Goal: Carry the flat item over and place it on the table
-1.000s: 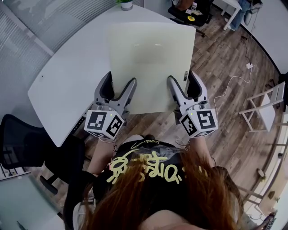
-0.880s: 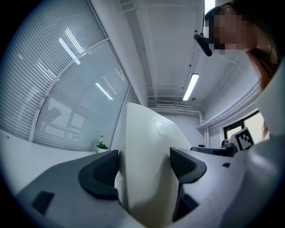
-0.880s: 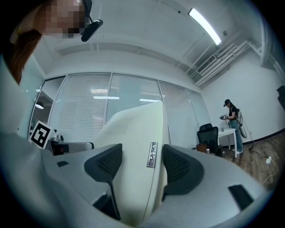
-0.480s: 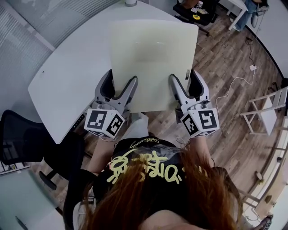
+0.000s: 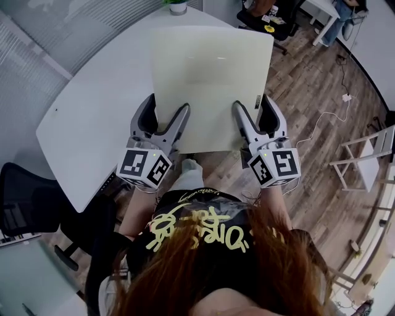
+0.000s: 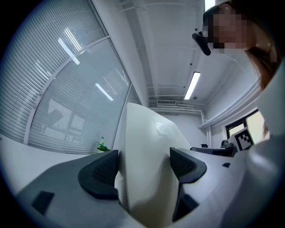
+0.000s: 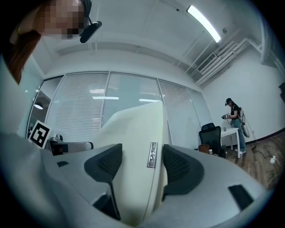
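A pale cream flat panel [image 5: 210, 80] is held level above the white table's [image 5: 92, 117] near edge, partly over the wooden floor. My left gripper [image 5: 165, 115] is shut on the panel's near left edge, and the panel [image 6: 147, 151] fills the gap between its dark pads [image 6: 100, 171]. My right gripper [image 5: 253, 111] is shut on the near right edge, where a small metal button strip [image 7: 152, 154] shows on the panel's side [image 7: 133, 147]. Each gripper's marker cube faces the head camera.
A small potted plant [image 5: 177, 5] stands at the table's far edge. A black office chair [image 5: 24, 203] sits at the left. Another black chair [image 5: 262, 15], a white cable [image 5: 321, 114] on the floor and a white frame [image 5: 367, 148] are to the right. A person [image 7: 234, 116] stands far right.
The panel and both grippers have moved slightly forward over the table. Both grips are unchanged.
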A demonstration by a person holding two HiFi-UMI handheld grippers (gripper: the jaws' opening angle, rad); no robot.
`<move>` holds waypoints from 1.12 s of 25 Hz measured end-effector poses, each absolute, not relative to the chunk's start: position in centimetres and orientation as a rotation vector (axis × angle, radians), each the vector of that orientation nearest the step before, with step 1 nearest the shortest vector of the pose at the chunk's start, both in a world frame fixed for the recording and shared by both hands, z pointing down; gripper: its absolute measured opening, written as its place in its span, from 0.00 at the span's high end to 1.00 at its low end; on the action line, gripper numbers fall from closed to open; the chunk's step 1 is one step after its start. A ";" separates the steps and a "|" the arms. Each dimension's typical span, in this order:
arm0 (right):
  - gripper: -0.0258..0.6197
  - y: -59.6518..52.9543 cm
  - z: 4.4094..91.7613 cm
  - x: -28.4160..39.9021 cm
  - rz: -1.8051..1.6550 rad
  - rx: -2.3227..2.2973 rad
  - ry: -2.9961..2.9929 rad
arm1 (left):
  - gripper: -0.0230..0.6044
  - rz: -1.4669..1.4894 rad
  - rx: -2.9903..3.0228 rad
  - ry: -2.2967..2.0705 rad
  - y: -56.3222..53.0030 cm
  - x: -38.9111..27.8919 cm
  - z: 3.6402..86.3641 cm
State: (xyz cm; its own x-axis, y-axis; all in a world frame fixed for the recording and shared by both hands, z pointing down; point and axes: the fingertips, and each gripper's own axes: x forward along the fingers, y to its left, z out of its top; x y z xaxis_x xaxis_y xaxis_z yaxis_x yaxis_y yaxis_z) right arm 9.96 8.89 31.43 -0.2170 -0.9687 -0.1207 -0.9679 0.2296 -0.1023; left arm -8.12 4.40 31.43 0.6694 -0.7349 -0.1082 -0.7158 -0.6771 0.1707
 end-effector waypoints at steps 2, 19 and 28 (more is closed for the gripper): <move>0.52 7.3 31.4 9.9 0.001 -1.851 2.331 | 0.39 -0.255 2.771 -1.209 2.8 -8.2 31.3; 0.52 -7.2 30.0 12.1 0.005 -1.858 2.318 | 0.39 -0.261 2.779 -1.194 -11.8 -5.9 30.1; 0.52 -14.3 29.4 13.1 -0.003 -1.878 2.306 | 0.39 -0.248 2.771 -1.176 -19.2 -4.9 29.6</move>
State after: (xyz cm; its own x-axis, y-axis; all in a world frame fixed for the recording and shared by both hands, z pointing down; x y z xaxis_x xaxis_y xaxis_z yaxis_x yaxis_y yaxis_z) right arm 13.11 -14.27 29.40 -0.1941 -0.9727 -0.1276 -0.9723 0.2080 -0.1068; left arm -4.86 -19.16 29.65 0.6846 -0.7215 -0.1032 -0.7017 -0.6908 0.1743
